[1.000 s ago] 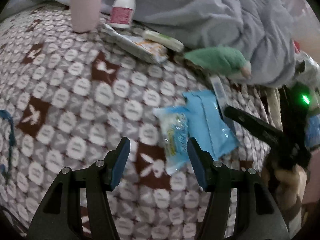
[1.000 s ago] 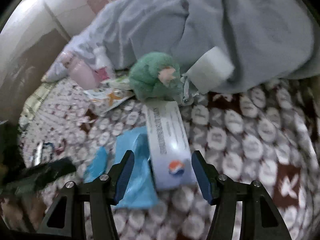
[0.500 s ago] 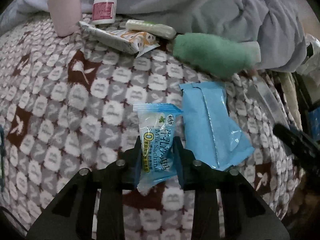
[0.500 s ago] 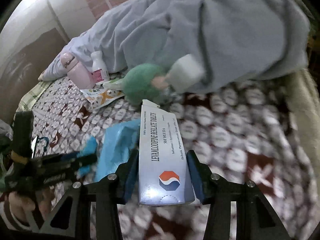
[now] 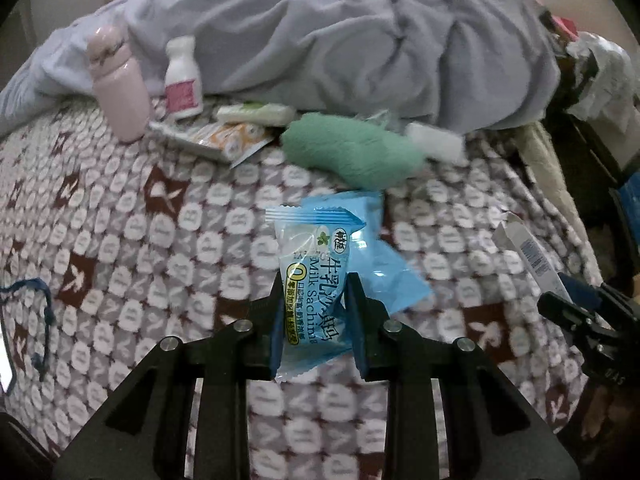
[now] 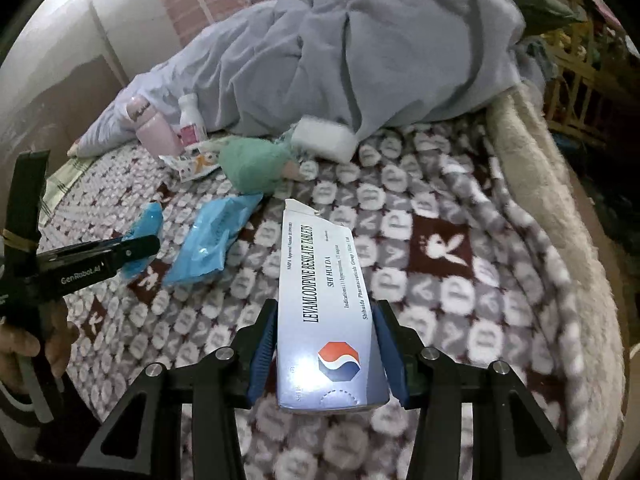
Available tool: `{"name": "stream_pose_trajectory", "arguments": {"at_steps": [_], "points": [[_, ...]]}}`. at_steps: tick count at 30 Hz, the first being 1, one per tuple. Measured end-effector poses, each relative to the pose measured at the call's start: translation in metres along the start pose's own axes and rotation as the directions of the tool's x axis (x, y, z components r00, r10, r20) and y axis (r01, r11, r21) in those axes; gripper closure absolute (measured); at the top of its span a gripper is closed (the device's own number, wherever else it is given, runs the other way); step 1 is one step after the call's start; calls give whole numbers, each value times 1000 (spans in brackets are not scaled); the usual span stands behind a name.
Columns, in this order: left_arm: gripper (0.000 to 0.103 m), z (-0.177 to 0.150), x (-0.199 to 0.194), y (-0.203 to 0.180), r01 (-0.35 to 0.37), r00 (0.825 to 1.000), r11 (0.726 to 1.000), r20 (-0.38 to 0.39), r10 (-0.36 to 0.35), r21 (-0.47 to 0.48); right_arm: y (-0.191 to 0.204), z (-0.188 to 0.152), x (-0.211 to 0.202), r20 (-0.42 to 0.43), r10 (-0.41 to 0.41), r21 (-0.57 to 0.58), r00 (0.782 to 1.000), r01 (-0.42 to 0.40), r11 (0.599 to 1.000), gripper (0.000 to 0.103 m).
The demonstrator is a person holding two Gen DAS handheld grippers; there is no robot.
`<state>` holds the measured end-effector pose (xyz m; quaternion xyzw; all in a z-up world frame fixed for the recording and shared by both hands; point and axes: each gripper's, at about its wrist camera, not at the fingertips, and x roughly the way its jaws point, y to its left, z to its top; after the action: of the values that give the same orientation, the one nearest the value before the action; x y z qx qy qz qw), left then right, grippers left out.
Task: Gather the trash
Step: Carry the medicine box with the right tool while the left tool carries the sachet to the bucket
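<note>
My left gripper (image 5: 314, 312) is shut on a light blue candy wrapper (image 5: 316, 276) and holds it above the patterned blanket (image 5: 120, 240). My right gripper (image 6: 326, 350) is shut on a white medicine box (image 6: 324, 308), lifted off the bed; the box also shows in the left wrist view (image 5: 528, 252). A blue plastic packet (image 6: 212, 240) still lies on the blanket, also in the left wrist view (image 5: 388, 272). An orange-printed wrapper (image 5: 224, 140) lies near the bottles.
A pink bottle (image 5: 118, 84), a white pill bottle (image 5: 182, 80), a white-green tube (image 5: 256, 112), a green plush toy (image 5: 352, 152) and a white block (image 6: 324, 140) lie by the grey duvet (image 5: 340, 32). A blue cord (image 5: 40, 312) lies at the left. The bed edge (image 6: 560, 200) runs right.
Both grippers closed, the left on the candy wrapper and the right on the medicine box, and both lifted their items off the blanket and pulled back.
</note>
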<state>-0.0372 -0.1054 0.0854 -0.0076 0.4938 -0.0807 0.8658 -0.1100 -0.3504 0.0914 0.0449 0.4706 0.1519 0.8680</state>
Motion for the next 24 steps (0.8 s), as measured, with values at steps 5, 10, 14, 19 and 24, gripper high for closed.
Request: {"name": "stream_pose_trajectory", "arguments": {"at_steps": [5,10,14,19,24], "points": [[78,3,-8,-26,30,1000,999,7,-30,39,-8,-8,-22,34,-15,10,999,14,1000,57],[78,4,-8,-67,73,997,993,2,-73,92,-25,-14,-44,70,-32,41,997,30,999,57],[78,3,-8,-101,100,995,985,3,-101,141,-45,-20,-61,93,-64,72,994,57,996,57],[78,0,-6,-142,135,990,971,0,-138,199,-72,-30,-83,119,-104,123,987,89,988,57],[78,-2,-6,-188,175,984,949,-8,-179,262,-102,-42,-107,142,-160,178,977,133,975,57]]}}
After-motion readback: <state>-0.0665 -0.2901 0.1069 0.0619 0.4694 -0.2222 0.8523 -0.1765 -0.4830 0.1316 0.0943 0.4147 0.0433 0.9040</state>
